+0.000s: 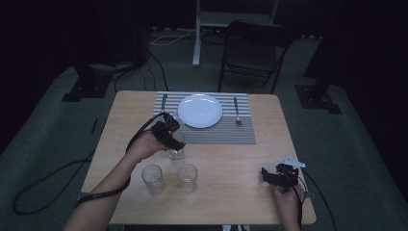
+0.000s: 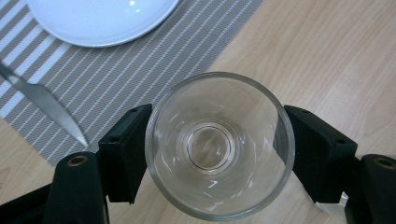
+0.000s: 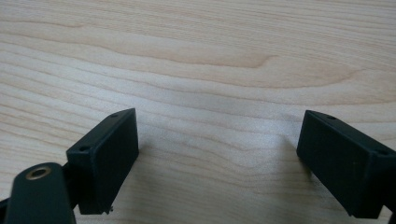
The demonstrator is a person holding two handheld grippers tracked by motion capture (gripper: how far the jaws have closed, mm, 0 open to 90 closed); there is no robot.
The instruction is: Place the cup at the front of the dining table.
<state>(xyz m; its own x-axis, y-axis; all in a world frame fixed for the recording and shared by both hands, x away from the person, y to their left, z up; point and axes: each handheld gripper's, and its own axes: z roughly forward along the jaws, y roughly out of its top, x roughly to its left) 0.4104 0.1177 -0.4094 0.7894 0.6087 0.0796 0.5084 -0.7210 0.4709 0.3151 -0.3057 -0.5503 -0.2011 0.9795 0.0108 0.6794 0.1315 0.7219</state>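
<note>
My left gripper (image 1: 174, 139) is shut on a clear drinking glass (image 2: 219, 144), its black pads pressing both sides of the rim. In the high view this held glass (image 1: 177, 150) is at the near edge of the striped placemat (image 1: 226, 132). Two more clear glasses (image 1: 153, 179) (image 1: 187, 178) stand upright side by side on the wooden table (image 1: 231, 192), nearer the person. My right gripper (image 1: 267, 176) rests low at the table's right front, jaws open over bare wood (image 3: 219, 135).
A white plate (image 1: 200, 110) lies on the placemat, with a knife (image 1: 163, 103) to its left and a fork (image 1: 236, 111) to its right. The knife tip (image 2: 51, 109) and plate (image 2: 100, 21) lie beyond the held glass. A dark chair (image 1: 255, 48) stands behind the table.
</note>
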